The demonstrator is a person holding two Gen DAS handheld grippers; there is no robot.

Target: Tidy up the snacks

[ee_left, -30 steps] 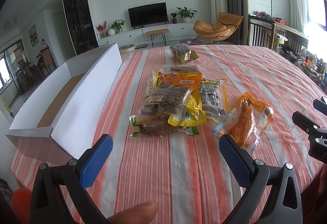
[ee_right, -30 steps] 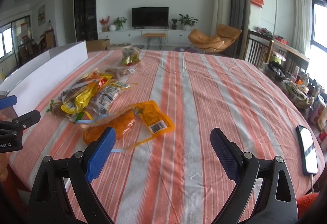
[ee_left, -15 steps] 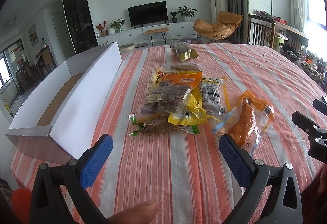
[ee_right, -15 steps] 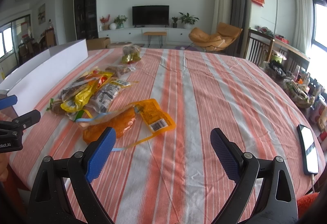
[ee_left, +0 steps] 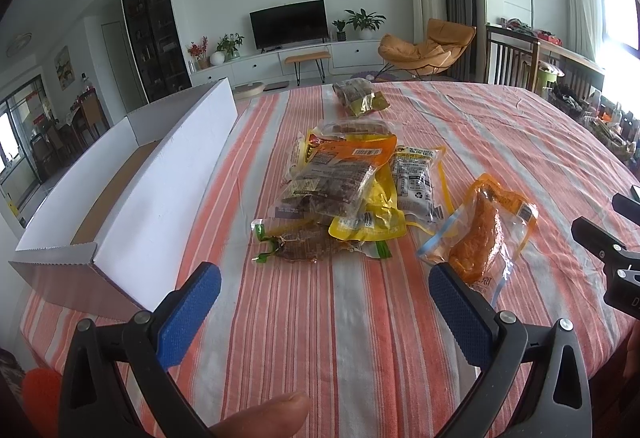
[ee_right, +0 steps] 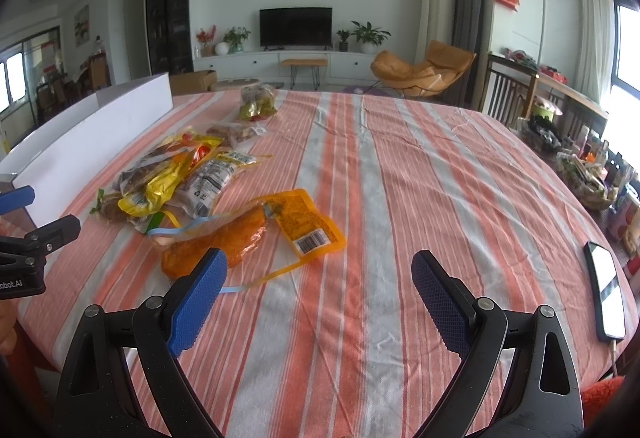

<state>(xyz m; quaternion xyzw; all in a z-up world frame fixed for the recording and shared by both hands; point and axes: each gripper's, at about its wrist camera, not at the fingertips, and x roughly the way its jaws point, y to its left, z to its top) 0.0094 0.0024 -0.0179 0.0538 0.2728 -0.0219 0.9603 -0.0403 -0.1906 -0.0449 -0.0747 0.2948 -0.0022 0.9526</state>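
The left gripper (ee_left: 324,302) and right gripper (ee_right: 320,278) both gaped wide and empty above the striped tablecloth (ee_right: 400,166). Just ahead lay an orange pouch (ee_left: 484,234) in clear wrap, beside a heap of yellow and clear snack packets (ee_left: 344,190). A white box (ee_left: 132,198) stood open at the left.

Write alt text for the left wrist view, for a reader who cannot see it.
A heap of clear and yellow plastic snack packets lies on an orange-and-white striped tablecloth, with the open left gripper and its blue-padded fingers hovering empty before it. A long white cardboard box stands open beside the heap, and an orange snack pouch lies apart.
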